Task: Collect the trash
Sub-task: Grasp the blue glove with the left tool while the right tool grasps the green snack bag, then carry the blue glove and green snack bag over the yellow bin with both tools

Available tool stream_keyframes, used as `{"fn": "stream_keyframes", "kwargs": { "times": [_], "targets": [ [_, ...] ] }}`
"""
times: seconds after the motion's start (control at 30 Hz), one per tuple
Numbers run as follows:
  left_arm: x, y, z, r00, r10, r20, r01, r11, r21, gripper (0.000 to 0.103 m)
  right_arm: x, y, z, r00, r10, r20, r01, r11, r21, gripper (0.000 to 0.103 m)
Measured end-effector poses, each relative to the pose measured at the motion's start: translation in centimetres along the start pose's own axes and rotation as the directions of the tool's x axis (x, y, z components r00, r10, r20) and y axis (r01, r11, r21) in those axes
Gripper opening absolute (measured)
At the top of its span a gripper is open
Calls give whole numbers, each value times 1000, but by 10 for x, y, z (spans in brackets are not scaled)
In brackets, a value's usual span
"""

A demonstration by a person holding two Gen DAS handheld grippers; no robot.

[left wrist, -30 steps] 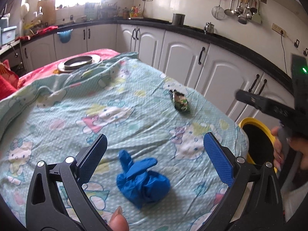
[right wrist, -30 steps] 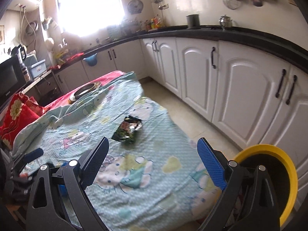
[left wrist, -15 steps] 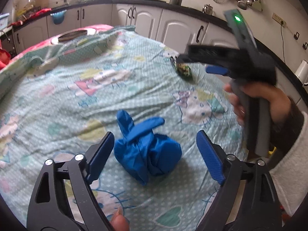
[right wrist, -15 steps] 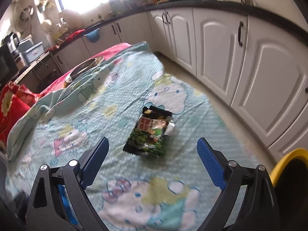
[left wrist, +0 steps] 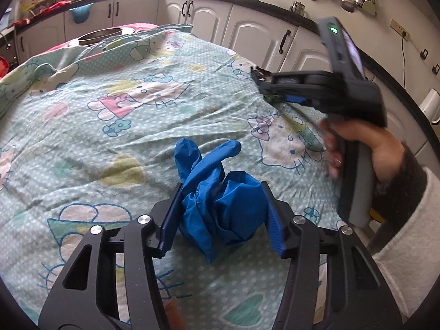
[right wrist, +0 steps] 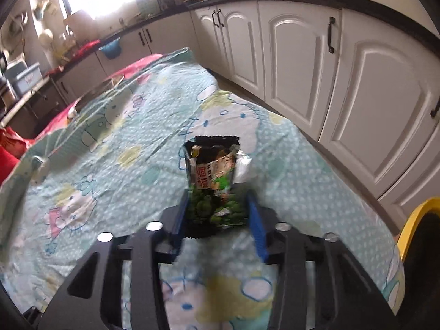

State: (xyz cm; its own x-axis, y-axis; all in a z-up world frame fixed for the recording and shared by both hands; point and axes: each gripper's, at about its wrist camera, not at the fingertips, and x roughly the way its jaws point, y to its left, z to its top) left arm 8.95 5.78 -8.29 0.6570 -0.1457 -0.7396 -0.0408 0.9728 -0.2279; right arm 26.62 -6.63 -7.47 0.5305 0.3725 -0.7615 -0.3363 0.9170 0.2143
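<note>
A crumpled blue glove (left wrist: 220, 206) lies on the teal cartoon-print cloth (left wrist: 123, 137). My left gripper (left wrist: 222, 200) is around it, jaws closing, and both blue pads press its sides. A green and black snack packet (right wrist: 213, 181) lies near the cloth's right edge. My right gripper (right wrist: 217, 203) is closing on the packet's near end, with the pads against both of its sides. In the left wrist view, a hand holds the right gripper (left wrist: 271, 93) low over the packet, which it mostly hides.
A yellow-rimmed bin (right wrist: 412, 220) stands on the floor past the cloth's right edge. White cabinets (right wrist: 371, 96) run close along that side. A metal pan (left wrist: 100, 34) sits at the far end of the cloth, on a red cover.
Both grippers have come down over their items and their jaws have narrowed from wide to touching. The right gripper moved in from beside the bin to the packet.
</note>
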Motion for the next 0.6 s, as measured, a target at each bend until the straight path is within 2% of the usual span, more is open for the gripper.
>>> {"fn": "stream_keyframes", "kwargs": {
  "times": [0.13, 0.3, 0.6],
  "targets": [
    [1, 4, 1, 1000, -8, -1, 8, 1000, -13, 38, -15, -12, -12, 1000, 29, 6, -29, 999, 21, 32],
    [0, 3, 3, 1000, -20, -5, 20, 1000, -17, 23, -37, -21, -37, 999, 23, 24, -23, 1000, -15, 31],
    [-5, -25, 15, 998, -63, 22, 63, 998, 18, 20, -81, -36, -73, 996, 73, 42, -71, 996, -56, 31]
  ]
}}
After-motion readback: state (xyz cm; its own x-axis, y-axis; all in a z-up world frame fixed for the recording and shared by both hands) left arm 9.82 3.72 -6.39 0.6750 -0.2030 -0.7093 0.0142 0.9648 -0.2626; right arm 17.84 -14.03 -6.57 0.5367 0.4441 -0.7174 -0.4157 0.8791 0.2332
